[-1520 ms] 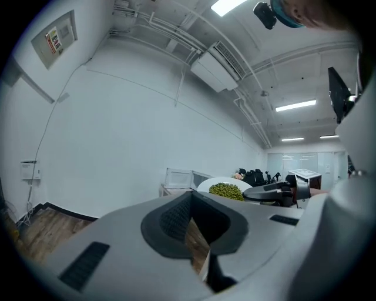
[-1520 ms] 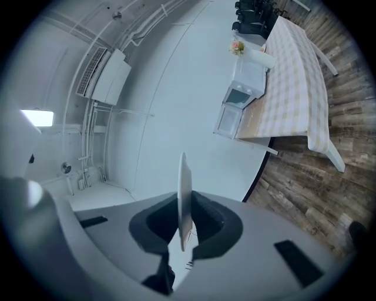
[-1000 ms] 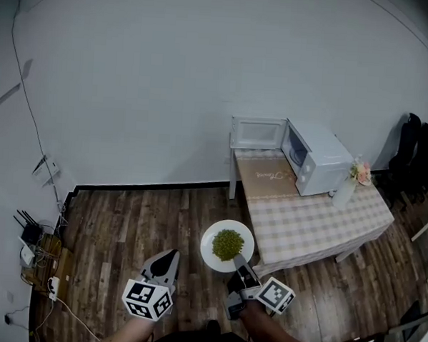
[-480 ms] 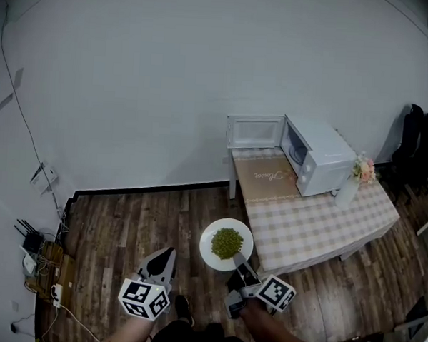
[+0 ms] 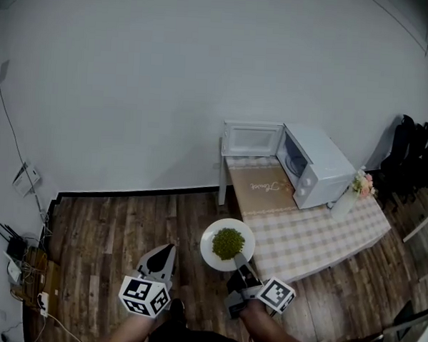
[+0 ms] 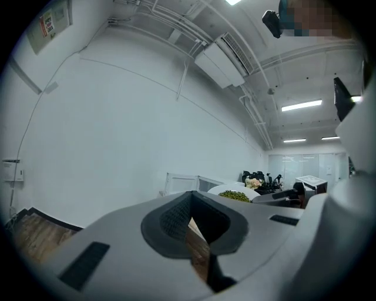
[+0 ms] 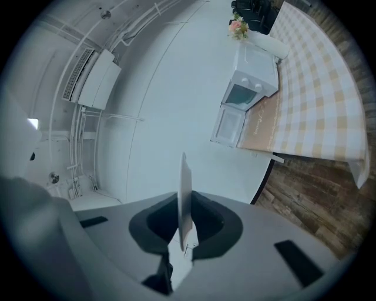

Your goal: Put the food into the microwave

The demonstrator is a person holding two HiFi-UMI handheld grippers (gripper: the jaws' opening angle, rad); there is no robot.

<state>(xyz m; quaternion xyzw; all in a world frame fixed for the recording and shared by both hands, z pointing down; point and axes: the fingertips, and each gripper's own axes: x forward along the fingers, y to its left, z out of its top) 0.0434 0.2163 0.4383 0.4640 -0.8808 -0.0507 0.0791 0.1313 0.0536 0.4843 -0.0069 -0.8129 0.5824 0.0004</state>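
A white plate [image 5: 211,254] with a heap of green food [image 5: 228,243] is held level over the wooden floor, just off the table's near left corner. My right gripper [image 5: 239,264] is shut on the plate's near rim, which shows edge-on between the pads as the plate rim [image 7: 184,194]. The white microwave [image 5: 316,168] stands at the back of the checked table [image 5: 307,232] with its door [image 5: 251,140] swung open to the left. To the plate's left, my left gripper [image 5: 164,254] is shut and holds nothing. The left gripper view shows the food [image 6: 235,195] to its right.
A vase of flowers [image 5: 355,190] stands on the table beside the microwave. Dark chairs [image 5: 415,152] line the right wall. Cables and small devices [image 5: 15,253] lie on the floor at the far left. A white wall runs behind the table.
Both grippers and the plate have moved forward over the floor toward the table. The right gripper's hold on the plate is unchanged.
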